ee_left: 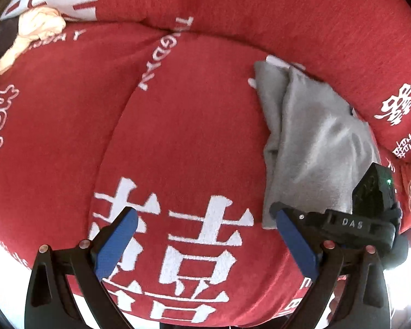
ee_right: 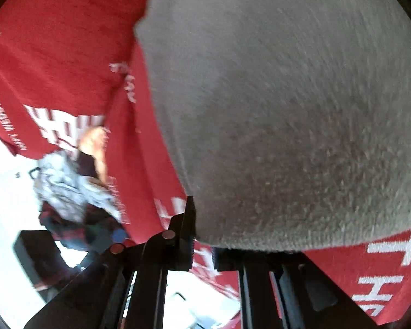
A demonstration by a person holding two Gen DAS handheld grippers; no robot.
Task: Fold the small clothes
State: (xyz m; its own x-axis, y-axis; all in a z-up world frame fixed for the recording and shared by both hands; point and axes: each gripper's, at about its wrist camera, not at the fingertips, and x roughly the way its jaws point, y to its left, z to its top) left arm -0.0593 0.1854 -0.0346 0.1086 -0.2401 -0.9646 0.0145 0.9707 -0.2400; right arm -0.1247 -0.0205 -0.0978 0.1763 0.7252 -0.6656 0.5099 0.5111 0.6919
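Fuzzy grey cloth point(ee_right: 282, 115) draped over the narrowly parted right gripper point(ee_right: 202, 252), grasp unclear; left gripper point(ee_left: 205, 235) spread wide, empty, over nubby red cover point(ee_left: 191, 126).

Garment: grey fleecy cloth point(ee_right: 282, 115), fills the upper right of the view, near edge draped over the tool's fingers.
Right tool point(ee_right: 202, 249): dark fingers nearly together at the cloth's lower edge; the right finger is hidden under the fabric, so a grip on the cloth cannot be confirmed.
Surface: red cover with white lettering point(ee_right: 76, 54), lying under the cloth.
Far left: blurred heap of mixed clothes point(ee_right: 76, 189), grey-white, dark and peach pieces.
Beyond: bright white floor point(ee_right: 5, 192).
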